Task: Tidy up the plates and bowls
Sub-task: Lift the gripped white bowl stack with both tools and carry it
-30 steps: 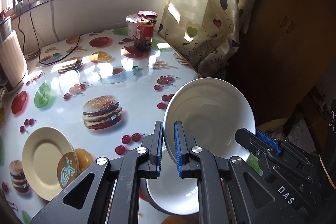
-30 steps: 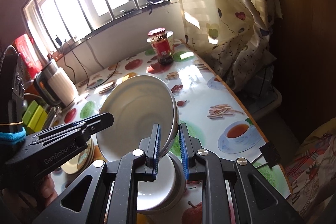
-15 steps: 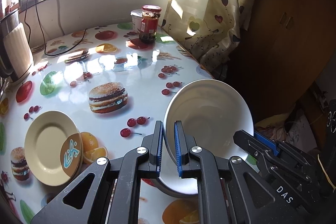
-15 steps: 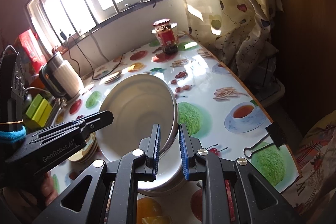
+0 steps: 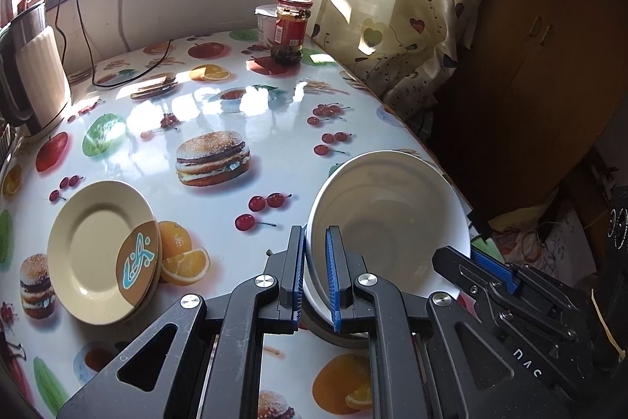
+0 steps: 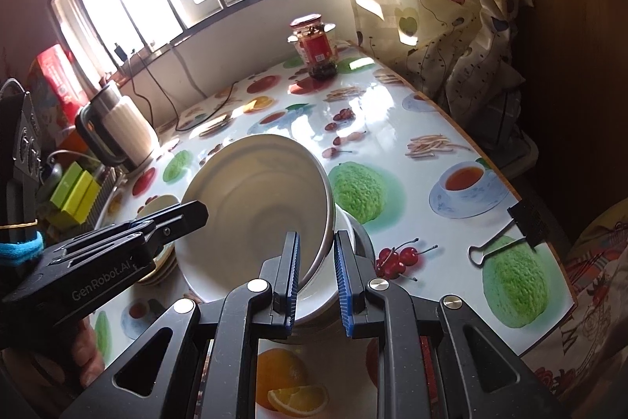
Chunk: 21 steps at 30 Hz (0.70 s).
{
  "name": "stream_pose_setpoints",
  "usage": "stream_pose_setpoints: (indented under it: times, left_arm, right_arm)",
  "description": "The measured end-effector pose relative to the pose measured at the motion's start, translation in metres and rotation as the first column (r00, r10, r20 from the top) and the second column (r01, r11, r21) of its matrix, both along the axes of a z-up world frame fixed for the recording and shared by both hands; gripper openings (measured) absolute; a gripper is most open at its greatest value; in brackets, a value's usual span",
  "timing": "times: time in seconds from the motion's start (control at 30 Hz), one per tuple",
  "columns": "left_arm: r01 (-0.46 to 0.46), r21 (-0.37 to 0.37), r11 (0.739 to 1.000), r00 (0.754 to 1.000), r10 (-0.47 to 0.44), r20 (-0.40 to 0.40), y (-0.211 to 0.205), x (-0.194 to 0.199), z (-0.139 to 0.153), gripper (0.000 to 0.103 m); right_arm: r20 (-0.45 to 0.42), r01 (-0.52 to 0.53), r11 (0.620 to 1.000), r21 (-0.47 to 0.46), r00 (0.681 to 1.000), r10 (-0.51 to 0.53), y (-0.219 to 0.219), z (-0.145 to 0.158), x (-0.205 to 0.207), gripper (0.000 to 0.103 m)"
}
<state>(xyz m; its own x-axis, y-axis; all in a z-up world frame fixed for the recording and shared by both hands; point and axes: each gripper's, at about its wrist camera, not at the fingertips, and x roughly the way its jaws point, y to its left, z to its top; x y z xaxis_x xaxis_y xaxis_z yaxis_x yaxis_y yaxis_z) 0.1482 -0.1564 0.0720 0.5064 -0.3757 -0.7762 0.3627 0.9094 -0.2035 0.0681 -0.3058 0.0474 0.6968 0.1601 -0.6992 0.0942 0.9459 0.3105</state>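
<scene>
While both grippers clench opposite edges of the same white bowl [image 5: 386, 218], the scene has shifted only a little since a second ago. The left gripper [image 5: 315, 275] pinches the bowl's near-left rim between its blue pads, and the right gripper [image 6: 316, 275] grips the rim on the other side; neither has loosened or tightened across the frames. The bowl is tilted steeply, its hollow facing the left camera, and it sits partly inside a second white bowl [image 6: 353, 230] that rests on the table [image 5: 235, 112] near its right edge. Compared with a second ago, the pair has sunk closer to the table: in the left wrist view less of the lower bowl shows beneath the held one, and the printed orange below it has come into view. In the right wrist view the held bowl now covers most of the lower bowl, whose rim peeks out only on the right.

A stack of cream plates [image 5: 100, 254] lies flat on the table to the left, well apart from the bowls, unchanged. The jar [image 5: 292, 30] with a red lid and the kettle [image 5: 35, 81] stand at the far side as before. A black binder clip [image 6: 506, 230] lies at the table's right edge.
</scene>
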Motion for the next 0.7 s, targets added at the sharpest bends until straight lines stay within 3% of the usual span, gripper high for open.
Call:
stream_pose_setpoints:
  times: [0.7]
  left_arm:
    - [-0.003,0.009,1.000,0.999,0.003,-0.048,-0.003,0.005,-0.017,0.011]
  right_arm:
    - [-0.051,-0.001,1.000,0.001,0.999,0.002,0.000,-0.019,0.006,0.018]
